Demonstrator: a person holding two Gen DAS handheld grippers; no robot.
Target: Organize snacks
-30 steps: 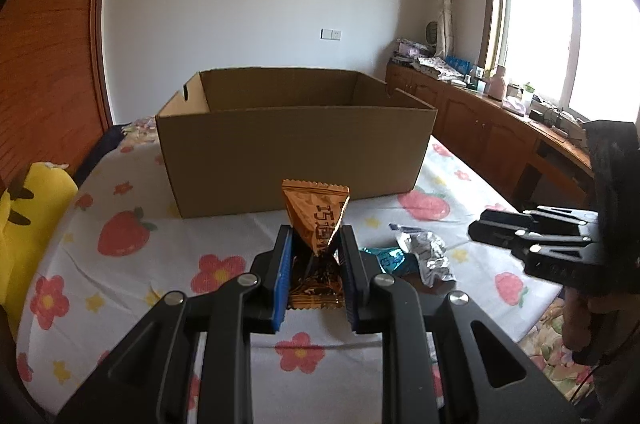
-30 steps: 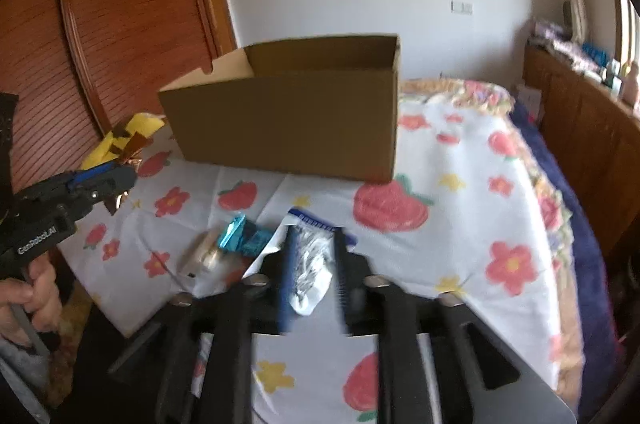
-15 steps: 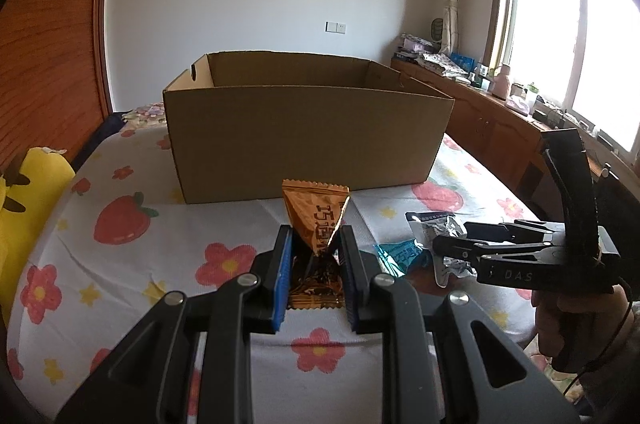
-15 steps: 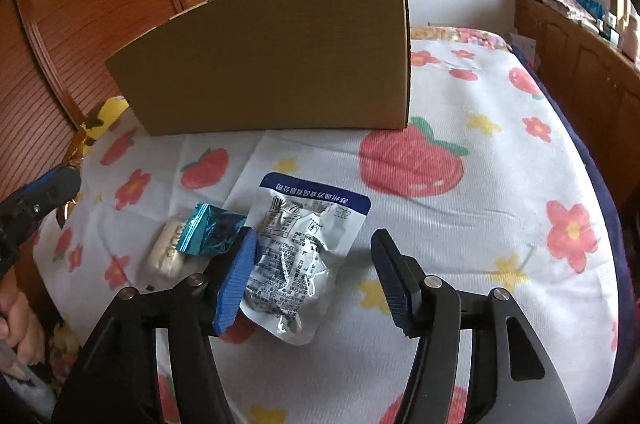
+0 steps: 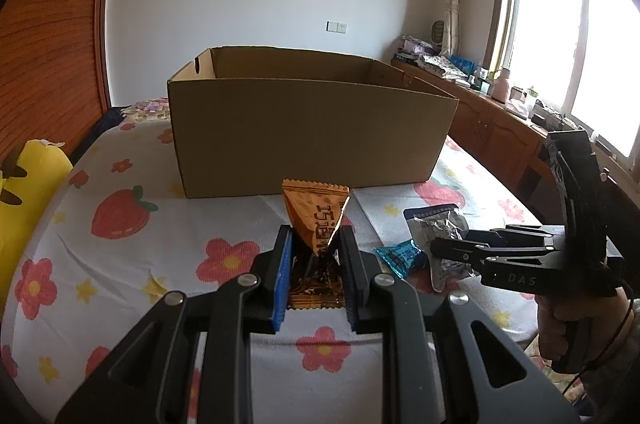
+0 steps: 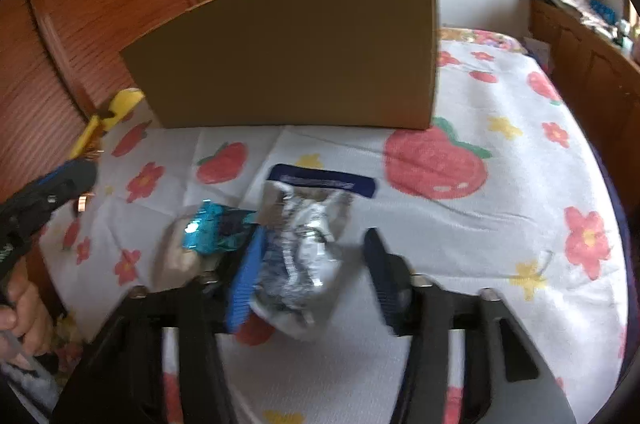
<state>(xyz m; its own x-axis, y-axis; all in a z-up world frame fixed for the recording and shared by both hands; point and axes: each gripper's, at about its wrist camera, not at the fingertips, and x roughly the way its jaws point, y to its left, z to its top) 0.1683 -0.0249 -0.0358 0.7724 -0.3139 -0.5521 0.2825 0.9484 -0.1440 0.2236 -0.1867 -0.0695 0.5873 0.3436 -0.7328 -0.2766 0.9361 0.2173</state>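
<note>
My left gripper [image 5: 314, 256] is shut on an orange snack packet [image 5: 318, 220] and holds it above the bed, in front of the open cardboard box [image 5: 308, 132]. My right gripper [image 6: 316, 264] is open, its jaws on either side of a silver foil packet with a blue top [image 6: 308, 228] that lies on the sheet. A teal wrapped snack [image 6: 212, 228] and a pale snack [image 6: 176, 256] lie just left of it. In the left wrist view the right gripper [image 5: 440, 248] sits over the silver packet [image 5: 436, 224] and the teal snack [image 5: 400, 254].
The box [image 6: 296, 56] stands on a bed sheet with strawberry and flower print [image 5: 120, 216]. A yellow plush toy [image 5: 24, 184] lies at the left edge. A wooden cabinet with clutter [image 5: 500, 116] runs along the right under the window.
My right gripper has opened and come down around the silver packet, closer to the sheet. My left gripper has kept hold of the orange packet and moved slightly nearer the box.
</note>
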